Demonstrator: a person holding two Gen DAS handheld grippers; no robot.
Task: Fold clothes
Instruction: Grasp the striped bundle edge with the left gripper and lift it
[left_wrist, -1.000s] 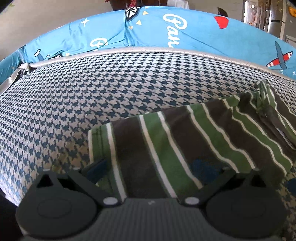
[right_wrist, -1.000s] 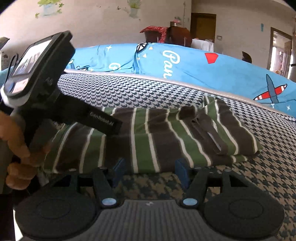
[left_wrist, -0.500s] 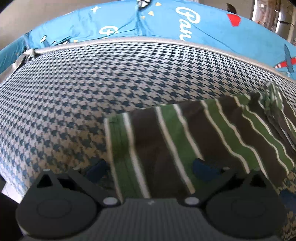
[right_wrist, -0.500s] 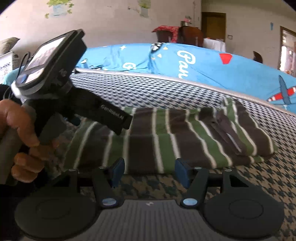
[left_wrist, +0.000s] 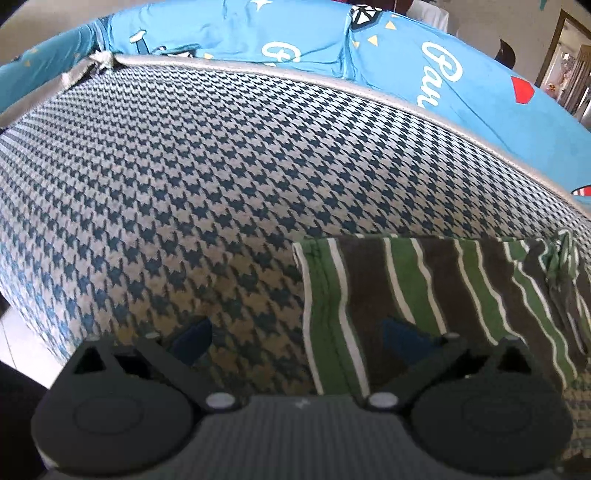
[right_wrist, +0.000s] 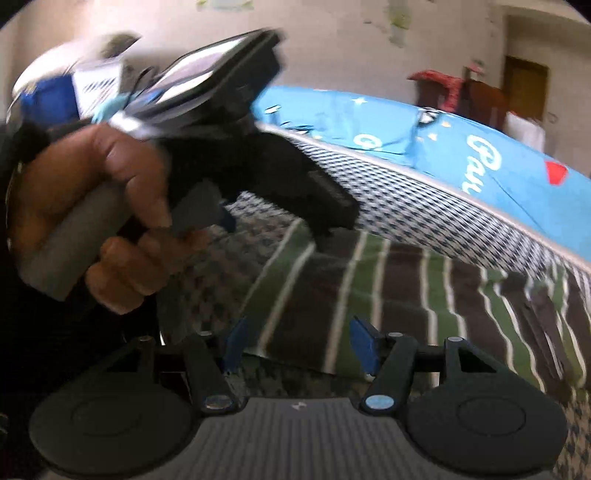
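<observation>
A houndstooth mattress (left_wrist: 184, 166) is filling most of both views, with a blue printed sheet (left_wrist: 424, 74) lying along its far edge. On the mattress near its front edge, a green, brown and white striped garment (left_wrist: 443, 295) is lying as a flat oblong, its left hem straight and its right end bunching into a small knot of cloth. It is looking soft, light and limp, likely to sag and slide if lifted by one point, so a hem corner or a doubled edge seems the safest hold. The left gripper (left_wrist: 299, 336) is hovering low over the hem, fingers apart and clasping nothing. The right gripper (right_wrist: 299, 343) is hanging at the near edge, fingers spread, nothing between them. A hand (right_wrist: 92, 206) is gripping the left tool's handle.
</observation>
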